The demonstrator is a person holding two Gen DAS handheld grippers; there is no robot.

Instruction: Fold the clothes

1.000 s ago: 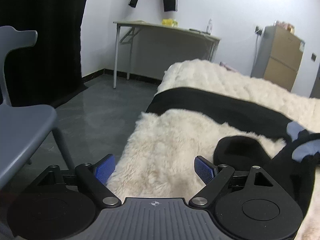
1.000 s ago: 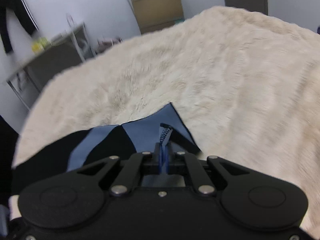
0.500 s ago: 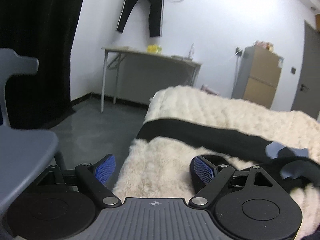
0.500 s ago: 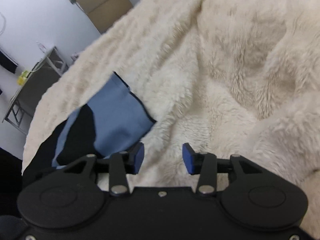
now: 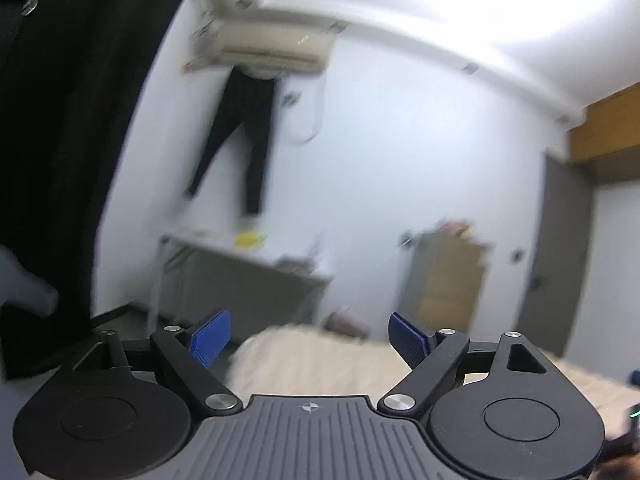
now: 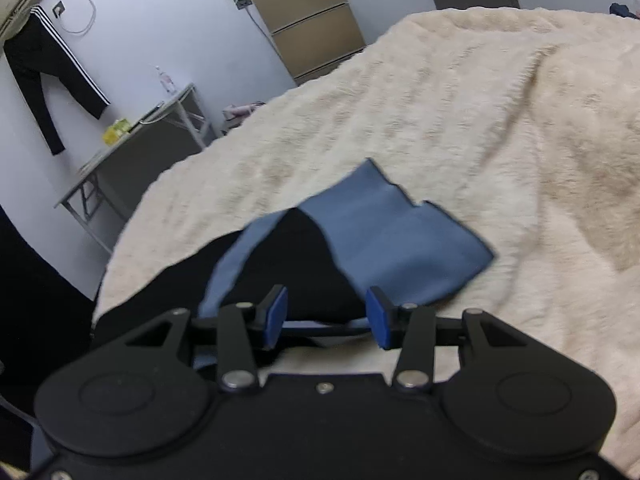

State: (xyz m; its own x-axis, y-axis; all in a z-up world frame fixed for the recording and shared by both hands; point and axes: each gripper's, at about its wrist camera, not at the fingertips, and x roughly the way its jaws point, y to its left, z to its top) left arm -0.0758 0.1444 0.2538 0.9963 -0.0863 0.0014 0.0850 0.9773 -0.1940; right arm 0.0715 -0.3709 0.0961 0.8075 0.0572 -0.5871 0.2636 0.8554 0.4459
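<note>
Our left gripper (image 5: 309, 338) is spread wide with nothing between its blue pads (image 5: 210, 336). It is tilted up toward the far wall, and its view is blurred. Beyond the pads we see the near edge of the cream blanket (image 5: 320, 360). Above it, black trousers (image 5: 240, 136) hang on the wall under an air conditioner (image 5: 260, 46). A grey table (image 5: 240, 268) stands below them with something yellow (image 5: 249, 237) on top, and a tan cabinet (image 5: 448, 280) stands to its right. A black curtain (image 5: 60, 140) fills the left side.

Our right gripper (image 6: 326, 316) is also parted, about halfway, and grips nothing. Its pads (image 6: 276, 312) hover just over the near edge of the garment (image 6: 380, 236). The garment, black and blue, lies on the blanket (image 6: 500, 120) at the near left part of the bed. Its blue panel is spread toward the right, and the black part runs off to the left, down over the bed's edge. We cannot tell whether the pads touch the cloth.

In the right view the same trousers (image 6: 48, 76), white stripes down the legs, hang far left above the table (image 6: 132, 148). The cabinet (image 6: 304, 20) stands at the far wall, beyond the bed. The blanket shows creases on the right, and the rest of it lies bare.
</note>
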